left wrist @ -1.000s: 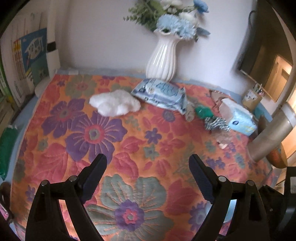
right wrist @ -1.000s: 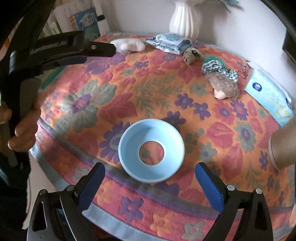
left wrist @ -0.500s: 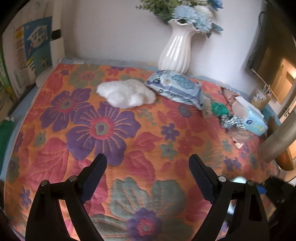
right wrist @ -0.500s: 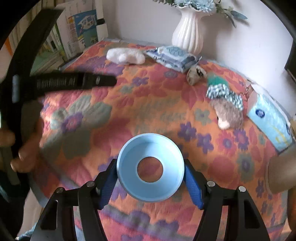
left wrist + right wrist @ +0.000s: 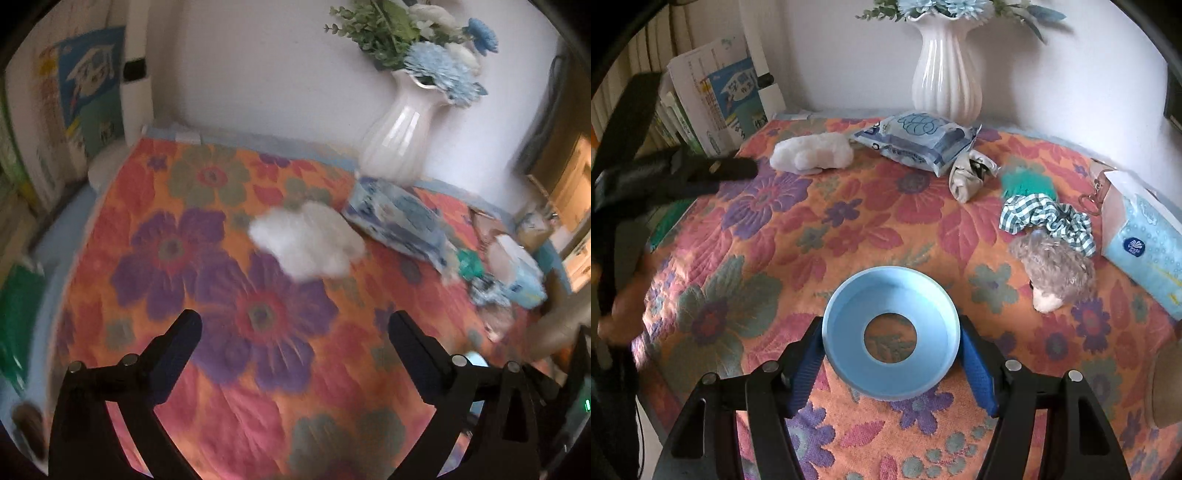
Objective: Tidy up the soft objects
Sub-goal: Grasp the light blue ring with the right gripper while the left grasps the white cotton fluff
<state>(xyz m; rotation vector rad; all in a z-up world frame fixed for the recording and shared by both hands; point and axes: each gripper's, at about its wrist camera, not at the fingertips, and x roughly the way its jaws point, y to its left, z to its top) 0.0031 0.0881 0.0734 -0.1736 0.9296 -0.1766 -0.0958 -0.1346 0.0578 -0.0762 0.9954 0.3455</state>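
My right gripper (image 5: 891,343) is shut on a light blue bowl (image 5: 846,328) with a round hole in its bottom, held above the floral cloth. My left gripper (image 5: 294,325) has its jaws opening wide with nothing between them; it points at a white cotton wad (image 5: 308,242) farther back. From the right wrist, the left gripper (image 5: 737,168) hangs just left of that cotton wad (image 5: 812,151). Also on the cloth lie a blue wipes pack (image 5: 916,138), a grey pouch (image 5: 967,173), a green-checked scrunchie (image 5: 1045,218) and a grey plush toy (image 5: 1052,273).
A white vase (image 5: 945,77) with blue flowers stands against the back wall. A tissue pack (image 5: 1145,243) lies at the right edge, books (image 5: 716,107) stand at the left. A person's hand (image 5: 618,306) holds the left gripper. The floral cloth (image 5: 746,280) covers the table.
My right gripper closed on the blue bowl and lifted it off the cloth. My left gripper moved forward toward the cotton wad and its jaws spread wider.
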